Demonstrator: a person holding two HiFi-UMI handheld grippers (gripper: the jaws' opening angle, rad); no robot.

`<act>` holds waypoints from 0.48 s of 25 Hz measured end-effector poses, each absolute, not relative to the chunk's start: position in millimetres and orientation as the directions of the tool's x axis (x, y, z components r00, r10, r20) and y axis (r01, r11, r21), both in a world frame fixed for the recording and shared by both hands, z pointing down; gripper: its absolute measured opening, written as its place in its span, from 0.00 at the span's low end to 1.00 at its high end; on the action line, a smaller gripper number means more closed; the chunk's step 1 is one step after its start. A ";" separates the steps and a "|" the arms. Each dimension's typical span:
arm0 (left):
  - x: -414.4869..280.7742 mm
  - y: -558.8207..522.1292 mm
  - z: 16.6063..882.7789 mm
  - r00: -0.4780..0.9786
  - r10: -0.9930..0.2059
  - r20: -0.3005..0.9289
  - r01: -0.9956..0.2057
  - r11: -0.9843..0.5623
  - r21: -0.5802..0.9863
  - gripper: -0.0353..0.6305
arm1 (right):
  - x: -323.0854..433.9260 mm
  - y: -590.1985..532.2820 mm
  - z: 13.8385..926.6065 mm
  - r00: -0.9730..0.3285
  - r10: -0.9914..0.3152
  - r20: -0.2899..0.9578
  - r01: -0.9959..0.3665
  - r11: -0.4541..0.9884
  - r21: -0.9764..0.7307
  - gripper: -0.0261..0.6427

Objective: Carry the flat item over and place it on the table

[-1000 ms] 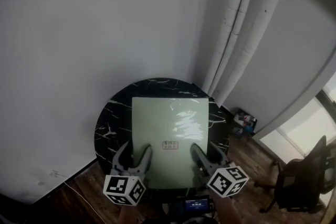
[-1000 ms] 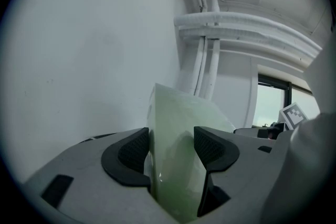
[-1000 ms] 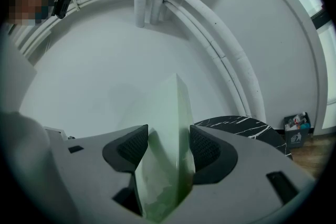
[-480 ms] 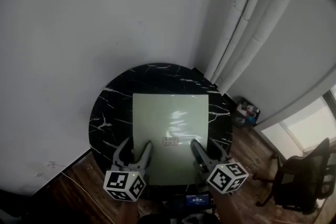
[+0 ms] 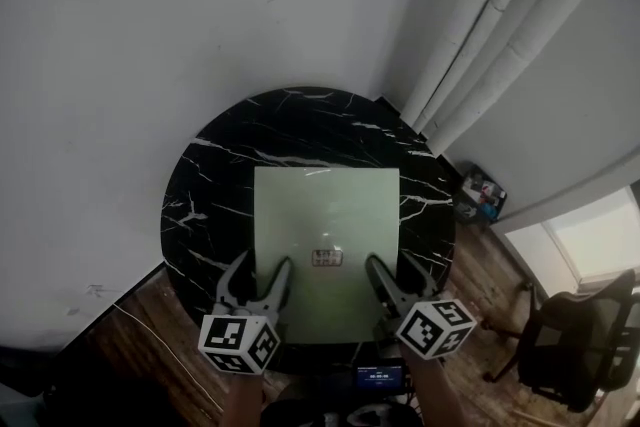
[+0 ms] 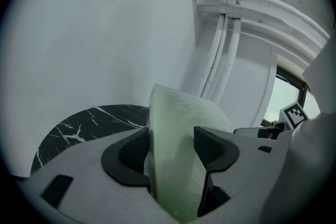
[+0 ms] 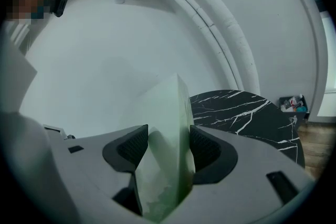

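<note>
A pale green flat sheet (image 5: pixel 325 225) with a small label lies level over the round black marble table (image 5: pixel 215 185). I cannot tell whether it touches the tabletop. My left gripper (image 5: pixel 258 270) is shut on its near edge at the left, and my right gripper (image 5: pixel 393 267) is shut on the same edge at the right. In the left gripper view the sheet (image 6: pixel 176 128) stands between the jaws of the left gripper (image 6: pixel 170 147), with the marble (image 6: pixel 89 120) beyond. The right gripper (image 7: pixel 168 149) pinches the sheet (image 7: pixel 165 113) likewise, with the tabletop (image 7: pixel 247 113) to its right.
White wall stands behind the table. White pipes (image 5: pixel 490 25) run down at the right. A small box of colourful items (image 5: pixel 483 195) sits on the wood floor by the table, and an office chair (image 5: pixel 580 335) stands at the far right.
More marble now shows beyond the sheet's far edge, and the table sits more fully under the sheet. Both grippers keep their hold on the near edge.
</note>
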State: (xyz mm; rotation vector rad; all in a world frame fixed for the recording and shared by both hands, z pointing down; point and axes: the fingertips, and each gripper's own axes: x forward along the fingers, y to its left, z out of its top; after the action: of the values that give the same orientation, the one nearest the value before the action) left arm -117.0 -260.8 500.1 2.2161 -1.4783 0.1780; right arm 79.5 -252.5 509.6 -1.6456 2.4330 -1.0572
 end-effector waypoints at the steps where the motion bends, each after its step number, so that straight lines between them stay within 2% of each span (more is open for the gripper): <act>1: -117.5 -261.2 504.1 0.409 -0.838 0.362 -0.901 -0.306 0.309 0.47 | 78.9 -253.6 513.5 -0.447 -0.825 0.347 -0.814 0.215 -0.539 0.37; 12: -122.7 -269.0 549.5 0.385 -0.815 0.434 -0.910 -0.255 0.328 0.47 | 74.4 -265.6 556.5 -0.466 -0.784 0.410 -0.812 0.195 -0.550 0.36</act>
State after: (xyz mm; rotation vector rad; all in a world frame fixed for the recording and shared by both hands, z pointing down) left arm -122.7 -269.0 549.5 2.1216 -1.4758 0.2373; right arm 74.4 -265.6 556.5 -1.6417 2.4578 -1.1723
